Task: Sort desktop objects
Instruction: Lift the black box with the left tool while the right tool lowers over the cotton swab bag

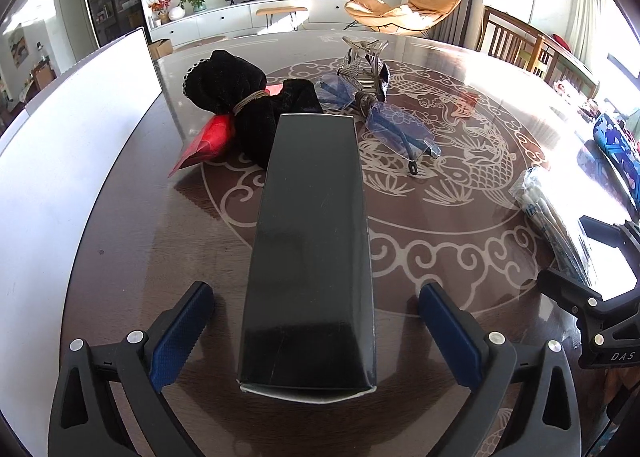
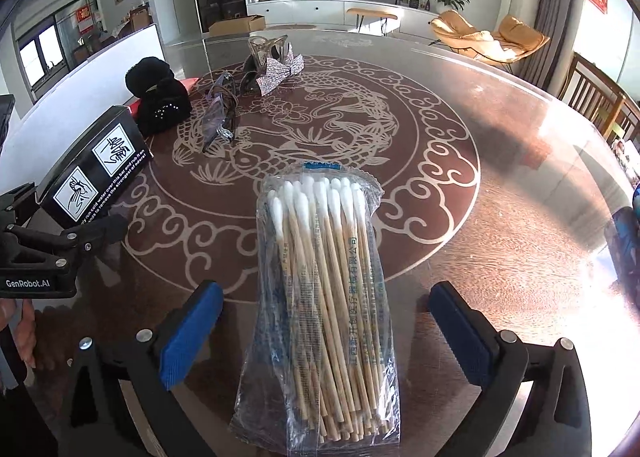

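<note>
A long black box [image 1: 312, 249] lies on the round table, between the open blue-padded fingers of my left gripper [image 1: 316, 333]; neither pad touches it. It also shows in the right wrist view [image 2: 96, 165]. A clear bag of cotton swabs [image 2: 324, 297] lies between the open fingers of my right gripper [image 2: 326, 337], also untouched. The bag shows at the right in the left wrist view [image 1: 556, 225].
Beyond lie a black velvet pouch [image 1: 248, 105] on a red packet [image 1: 208, 141], blue-lensed glasses [image 1: 392, 125] and a rhinestone hair clip [image 1: 366, 65]. A white board [image 1: 60, 161] lies along the left table edge. Wooden chairs [image 1: 516, 41] stand at the right.
</note>
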{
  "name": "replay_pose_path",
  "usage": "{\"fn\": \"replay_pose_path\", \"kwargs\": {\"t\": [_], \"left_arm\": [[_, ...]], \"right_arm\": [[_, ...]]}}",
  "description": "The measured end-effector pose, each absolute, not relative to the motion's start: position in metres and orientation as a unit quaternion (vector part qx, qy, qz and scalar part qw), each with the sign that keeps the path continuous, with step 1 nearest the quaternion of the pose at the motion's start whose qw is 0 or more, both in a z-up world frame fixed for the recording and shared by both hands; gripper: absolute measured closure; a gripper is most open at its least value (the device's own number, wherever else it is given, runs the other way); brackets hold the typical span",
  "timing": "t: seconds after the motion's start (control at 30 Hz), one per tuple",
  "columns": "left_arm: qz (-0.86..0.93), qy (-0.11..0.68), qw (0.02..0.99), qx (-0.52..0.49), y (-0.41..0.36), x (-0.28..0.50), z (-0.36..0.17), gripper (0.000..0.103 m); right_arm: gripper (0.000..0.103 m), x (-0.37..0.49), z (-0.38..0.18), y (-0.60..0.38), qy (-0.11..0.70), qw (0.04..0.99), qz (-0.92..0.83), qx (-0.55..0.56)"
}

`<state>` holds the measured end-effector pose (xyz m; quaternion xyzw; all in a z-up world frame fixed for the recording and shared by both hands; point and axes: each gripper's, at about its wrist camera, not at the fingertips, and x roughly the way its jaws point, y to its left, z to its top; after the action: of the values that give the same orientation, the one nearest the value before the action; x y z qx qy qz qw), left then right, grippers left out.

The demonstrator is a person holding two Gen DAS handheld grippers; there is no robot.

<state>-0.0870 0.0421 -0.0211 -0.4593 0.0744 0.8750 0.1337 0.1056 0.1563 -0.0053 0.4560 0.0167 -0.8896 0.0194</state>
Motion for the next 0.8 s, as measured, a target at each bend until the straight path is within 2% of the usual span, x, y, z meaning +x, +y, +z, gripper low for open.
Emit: {"fn": "replay_pose_path", "kwargs": {"t": [0.8], "left_arm": [[0.875, 0.074, 0.134, -0.459, 0.0425, -0.0872, -0.0213, 0.0]], "right_arm": [[0.0, 0.1045, -0.0048, 0.1574, 0.017, 0.019, -0.89, 0.456]]}}
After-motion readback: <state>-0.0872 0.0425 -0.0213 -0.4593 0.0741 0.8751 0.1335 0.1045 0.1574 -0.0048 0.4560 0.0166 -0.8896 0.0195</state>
